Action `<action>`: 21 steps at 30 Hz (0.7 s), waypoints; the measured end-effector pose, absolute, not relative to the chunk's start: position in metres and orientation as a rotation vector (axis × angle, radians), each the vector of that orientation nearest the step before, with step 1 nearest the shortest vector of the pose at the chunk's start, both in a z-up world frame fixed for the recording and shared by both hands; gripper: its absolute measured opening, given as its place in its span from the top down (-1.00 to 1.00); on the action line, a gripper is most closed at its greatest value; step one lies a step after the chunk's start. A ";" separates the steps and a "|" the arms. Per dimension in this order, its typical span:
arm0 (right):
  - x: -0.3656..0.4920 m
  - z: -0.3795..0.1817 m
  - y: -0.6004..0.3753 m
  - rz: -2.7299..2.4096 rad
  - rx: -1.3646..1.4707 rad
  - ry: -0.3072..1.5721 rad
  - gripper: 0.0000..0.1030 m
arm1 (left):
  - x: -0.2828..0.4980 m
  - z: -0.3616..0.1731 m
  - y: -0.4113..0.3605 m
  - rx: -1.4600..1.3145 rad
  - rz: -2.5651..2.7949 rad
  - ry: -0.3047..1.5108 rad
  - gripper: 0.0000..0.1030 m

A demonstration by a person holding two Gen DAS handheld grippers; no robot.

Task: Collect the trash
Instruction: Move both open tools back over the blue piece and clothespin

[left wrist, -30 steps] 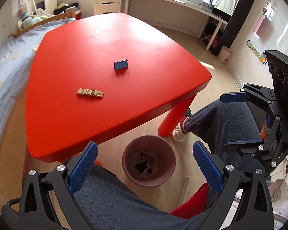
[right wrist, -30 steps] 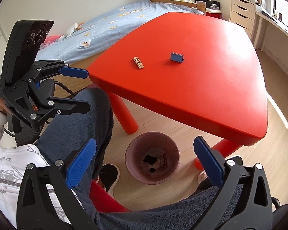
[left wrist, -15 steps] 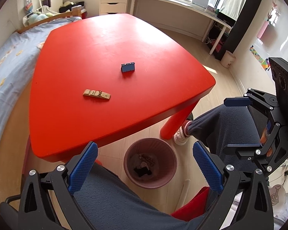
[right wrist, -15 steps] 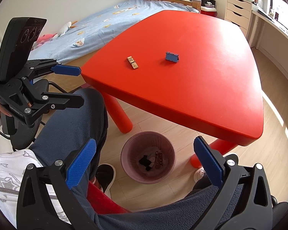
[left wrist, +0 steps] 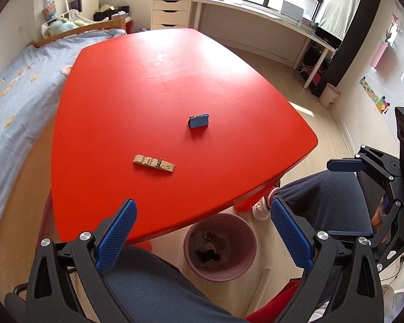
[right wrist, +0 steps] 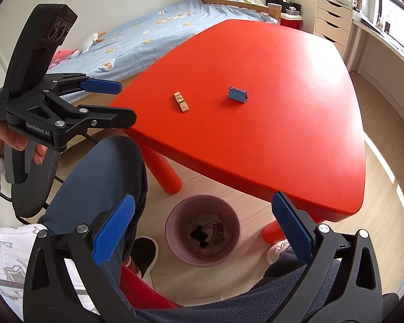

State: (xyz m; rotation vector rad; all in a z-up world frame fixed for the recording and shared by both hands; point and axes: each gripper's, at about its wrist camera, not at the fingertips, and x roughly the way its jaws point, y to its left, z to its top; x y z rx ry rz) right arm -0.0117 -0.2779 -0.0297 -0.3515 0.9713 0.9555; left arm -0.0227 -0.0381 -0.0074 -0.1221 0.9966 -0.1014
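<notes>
A tan wooden clip [left wrist: 153, 163] and a small blue folded piece [left wrist: 198, 121] lie on the red table [left wrist: 153, 86]; both also show in the right wrist view, the clip [right wrist: 181, 102] left of the blue piece [right wrist: 237, 94]. A pink bin [left wrist: 219, 246] with some trash inside stands on the floor below the table's near edge, also in the right wrist view [right wrist: 203, 234]. My left gripper [left wrist: 202, 237] is open and empty, held above my lap short of the table edge. My right gripper [right wrist: 200, 235] is open and empty above the bin.
A bed with a blue sheet [left wrist: 16, 94] runs along the table's left side. A white desk [left wrist: 256, 18] and drawer unit [left wrist: 170, 9] stand at the far wall. My legs in dark trousers [right wrist: 99, 177] flank the bin. A small beige bin [left wrist: 329, 99] stands by the right wall.
Both grippers have risen and moved toward the table, so the table top looms larger. The clip, the blue piece and the bin have not moved. Both grippers stay open.
</notes>
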 end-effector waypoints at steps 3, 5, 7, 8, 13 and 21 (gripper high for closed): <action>-0.008 -0.028 -0.274 0.960 -0.357 0.964 -0.94 | -0.010 -0.004 -0.035 -0.128 -0.099 0.991 -0.85; -0.005 -0.027 -0.271 0.961 -0.358 0.960 -0.94 | 0.000 -0.003 -0.034 -0.130 -0.098 0.990 -0.85; -0.003 -0.026 -0.269 0.962 -0.356 0.957 -0.94 | 0.011 -0.002 -0.034 -0.132 -0.096 0.987 -0.85; -0.002 -0.025 -0.269 0.961 -0.356 0.956 -0.94 | 0.016 -0.003 -0.034 -0.133 -0.093 0.989 -0.85; 0.004 -0.023 -0.264 0.960 -0.361 0.947 -0.94 | 0.043 -0.007 -0.038 -0.128 -0.079 0.993 -0.85; 0.014 -0.022 -0.261 0.956 -0.356 0.945 -0.94 | 0.077 -0.019 -0.044 -0.129 -0.061 1.022 -0.85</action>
